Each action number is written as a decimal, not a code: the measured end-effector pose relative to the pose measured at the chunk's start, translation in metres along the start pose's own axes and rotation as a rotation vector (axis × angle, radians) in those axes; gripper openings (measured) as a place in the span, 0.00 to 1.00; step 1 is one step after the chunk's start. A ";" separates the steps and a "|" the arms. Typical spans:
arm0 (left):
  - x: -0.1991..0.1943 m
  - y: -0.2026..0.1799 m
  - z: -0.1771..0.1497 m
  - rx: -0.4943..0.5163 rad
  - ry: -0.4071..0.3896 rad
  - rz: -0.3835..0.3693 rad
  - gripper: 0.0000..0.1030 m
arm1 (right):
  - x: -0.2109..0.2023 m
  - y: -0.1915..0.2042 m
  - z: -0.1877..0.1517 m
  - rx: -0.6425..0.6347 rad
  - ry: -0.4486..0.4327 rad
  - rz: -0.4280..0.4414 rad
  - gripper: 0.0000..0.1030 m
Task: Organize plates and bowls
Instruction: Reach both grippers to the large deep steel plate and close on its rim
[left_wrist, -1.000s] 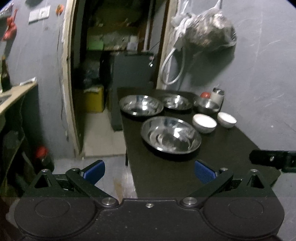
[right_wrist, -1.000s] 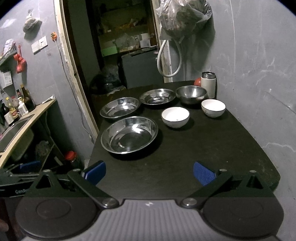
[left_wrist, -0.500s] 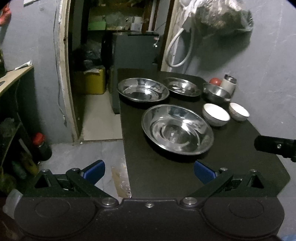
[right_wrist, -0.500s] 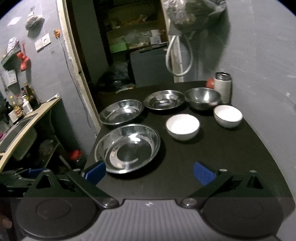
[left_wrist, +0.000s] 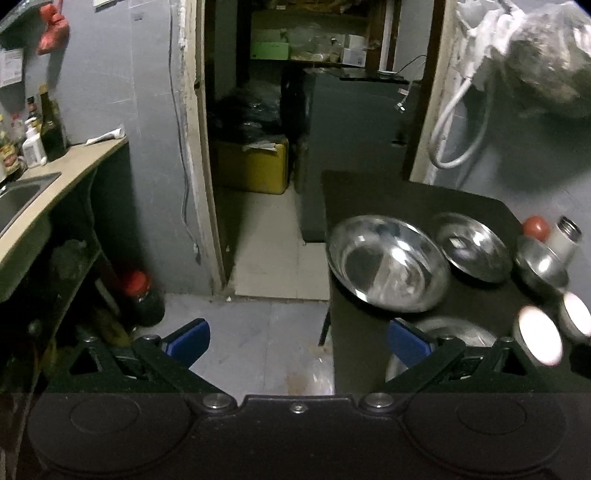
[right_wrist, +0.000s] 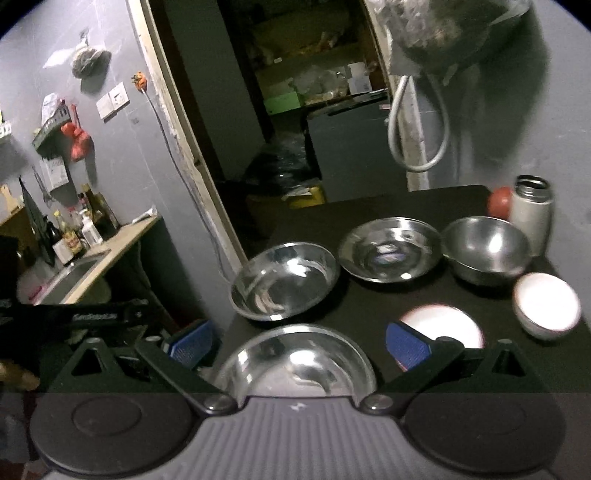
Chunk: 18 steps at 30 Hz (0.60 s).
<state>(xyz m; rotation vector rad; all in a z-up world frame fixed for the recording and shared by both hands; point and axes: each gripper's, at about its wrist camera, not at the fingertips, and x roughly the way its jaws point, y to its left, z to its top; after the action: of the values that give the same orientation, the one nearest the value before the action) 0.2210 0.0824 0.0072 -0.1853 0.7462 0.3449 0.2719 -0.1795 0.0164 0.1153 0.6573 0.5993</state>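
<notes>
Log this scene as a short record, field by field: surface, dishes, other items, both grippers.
surface: black table
steel dishes: near plate, left plate, middle plate, deep bowl, all apart
white bowls: near one partly behind the right finger, far one
other items: flask and a red object at the back
left gripper: open, empty, off the table's left edge
right gripper: open, empty, over the near plate
stacking: none yet
</notes>
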 end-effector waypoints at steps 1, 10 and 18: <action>0.009 0.002 0.008 0.003 0.009 0.001 0.99 | 0.009 0.001 0.004 0.006 0.008 -0.007 1.00; 0.104 0.010 0.069 0.018 0.103 -0.176 0.90 | 0.095 0.000 0.033 0.120 0.079 -0.098 0.92; 0.157 0.003 0.080 0.078 0.163 -0.290 0.52 | 0.158 -0.005 0.037 0.178 0.147 -0.163 0.73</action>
<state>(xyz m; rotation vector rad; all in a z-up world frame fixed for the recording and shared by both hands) 0.3777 0.1458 -0.0436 -0.2468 0.8788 0.0243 0.3962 -0.0925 -0.0405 0.1833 0.8535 0.3939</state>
